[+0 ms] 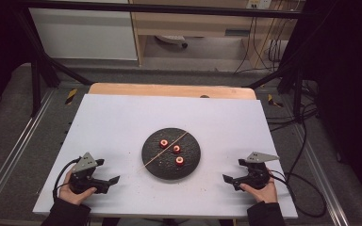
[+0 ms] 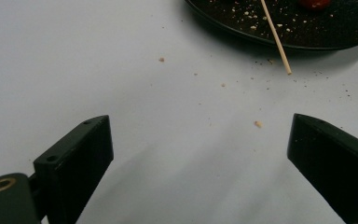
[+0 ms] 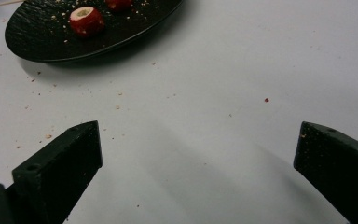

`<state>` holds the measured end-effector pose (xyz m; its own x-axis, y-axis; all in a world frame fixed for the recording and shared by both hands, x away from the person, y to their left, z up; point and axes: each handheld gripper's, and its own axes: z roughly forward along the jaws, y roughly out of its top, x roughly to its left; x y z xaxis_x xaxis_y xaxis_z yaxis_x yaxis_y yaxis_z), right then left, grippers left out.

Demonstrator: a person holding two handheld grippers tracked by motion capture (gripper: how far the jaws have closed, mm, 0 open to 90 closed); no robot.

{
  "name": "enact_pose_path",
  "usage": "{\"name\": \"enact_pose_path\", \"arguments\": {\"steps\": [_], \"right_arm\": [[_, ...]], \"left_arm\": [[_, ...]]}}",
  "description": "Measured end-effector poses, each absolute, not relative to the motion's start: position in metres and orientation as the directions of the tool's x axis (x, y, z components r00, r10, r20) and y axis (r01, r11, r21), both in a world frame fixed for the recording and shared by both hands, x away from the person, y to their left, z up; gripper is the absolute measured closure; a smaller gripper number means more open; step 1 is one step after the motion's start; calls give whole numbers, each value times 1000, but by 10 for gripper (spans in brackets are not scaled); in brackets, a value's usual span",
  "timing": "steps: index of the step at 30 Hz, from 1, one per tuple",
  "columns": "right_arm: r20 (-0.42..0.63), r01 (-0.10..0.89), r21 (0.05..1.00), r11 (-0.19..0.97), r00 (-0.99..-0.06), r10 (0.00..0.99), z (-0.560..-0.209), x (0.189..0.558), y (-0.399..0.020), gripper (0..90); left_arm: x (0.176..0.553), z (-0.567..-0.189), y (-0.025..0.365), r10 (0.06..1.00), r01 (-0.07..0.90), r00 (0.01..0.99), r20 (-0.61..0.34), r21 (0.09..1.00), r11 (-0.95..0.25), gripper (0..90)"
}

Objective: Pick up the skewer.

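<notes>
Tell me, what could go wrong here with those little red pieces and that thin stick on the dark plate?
The skewer lies loose across the plate with one end past the rim, so a nudge from the open left gripper could roll or flick it away. The three red pieces are small and round; the open right gripper may squash one or push it off.

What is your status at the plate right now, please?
Left claw and right claw open, empty, resting either side of plate. Skewer lies across plate among three red pieces. Nothing in the way.
</notes>
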<state>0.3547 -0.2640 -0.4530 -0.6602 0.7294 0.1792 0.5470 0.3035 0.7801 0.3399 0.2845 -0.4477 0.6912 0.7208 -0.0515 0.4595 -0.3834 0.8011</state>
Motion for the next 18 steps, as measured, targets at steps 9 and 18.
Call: {"name": "enact_pose_path", "arguments": {"steps": [9,18], "right_arm": [[176,547,779,307,-661,729,-453,355,-264,15],[178,547,779,306,-661,729,-454,355,-263,15]], "left_arm": [[340,-447,282,715,459,698,-51,798,-391,57],[339,-445,274,704,453,709,-43,793,-408,54]]}}
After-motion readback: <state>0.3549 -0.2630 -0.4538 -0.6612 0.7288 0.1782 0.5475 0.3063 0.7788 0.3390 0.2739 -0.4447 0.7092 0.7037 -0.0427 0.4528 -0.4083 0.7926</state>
